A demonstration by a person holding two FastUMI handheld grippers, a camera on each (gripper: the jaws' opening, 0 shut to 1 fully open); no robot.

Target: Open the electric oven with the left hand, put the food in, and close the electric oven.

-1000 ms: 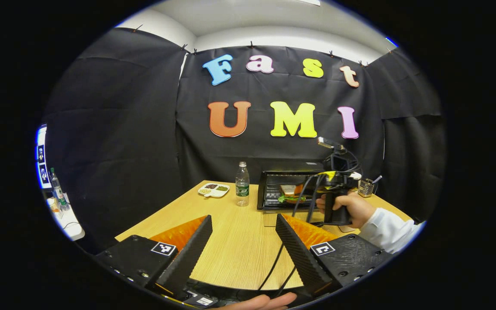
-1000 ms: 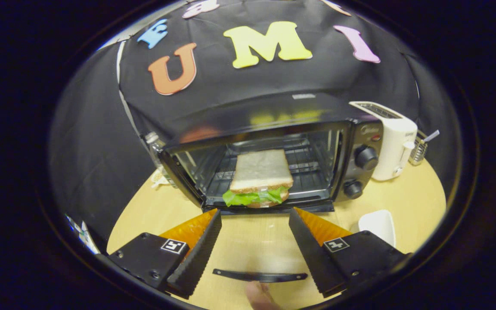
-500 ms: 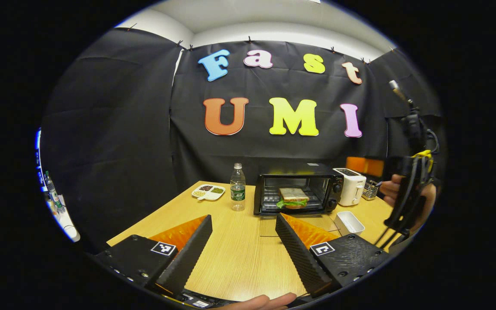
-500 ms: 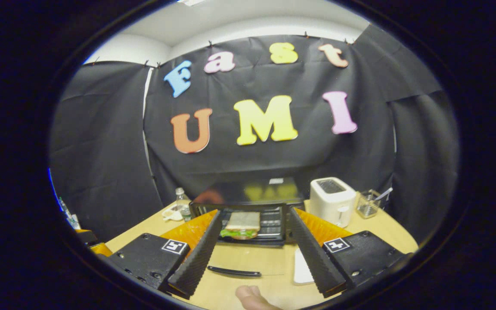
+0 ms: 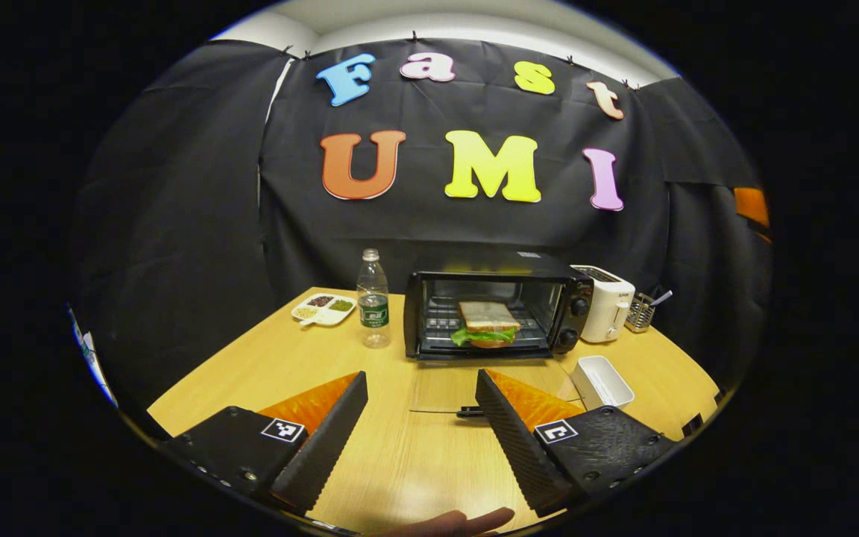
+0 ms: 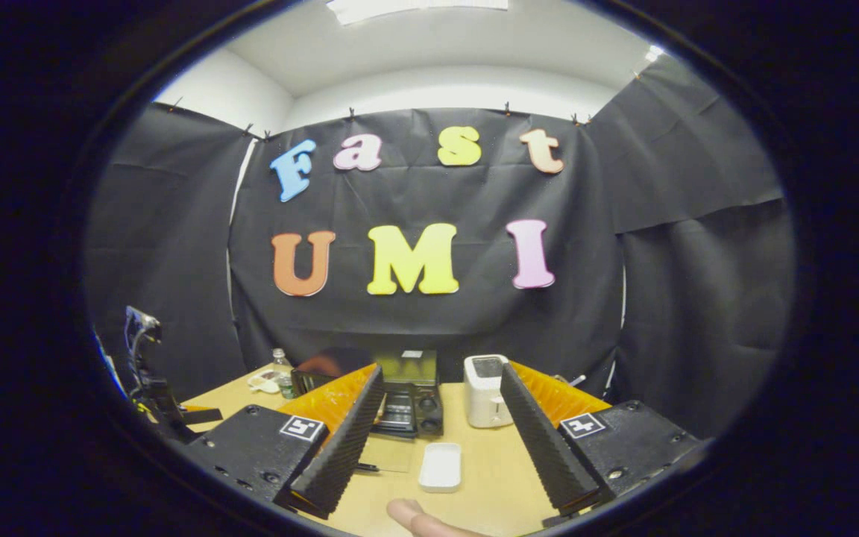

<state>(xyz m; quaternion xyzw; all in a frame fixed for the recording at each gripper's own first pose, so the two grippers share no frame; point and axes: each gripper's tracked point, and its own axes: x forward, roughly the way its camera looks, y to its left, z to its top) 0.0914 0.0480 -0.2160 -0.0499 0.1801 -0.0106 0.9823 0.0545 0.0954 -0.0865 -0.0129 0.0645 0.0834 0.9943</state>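
The black electric oven (image 5: 500,287) stands at the back of the wooden table with its glass door (image 5: 459,388) folded down flat, and its dark handle (image 5: 450,411) lies nearest me. A sandwich (image 5: 486,325) of bread and lettuce rests on the rack inside. My left gripper (image 5: 420,377) hovers open over the table in front of the door, nothing between its fingers. In the right gripper view the oven (image 6: 408,403) is small and far off. My right gripper (image 6: 441,369) is open and empty, held high and back from the table.
Around the oven stand a water bottle (image 5: 373,298) and a snack plate (image 5: 323,308) to its left. A white toaster (image 5: 607,302) and a utensil holder (image 5: 642,312) are to its right. An empty white dish (image 5: 602,380) lies beside the door. A thumb (image 5: 467,520) shows at the bottom.
The right gripper has pulled out of the oven mouth and risen up and back, leaving the sandwich on the rack. The left gripper has edged toward the open door.
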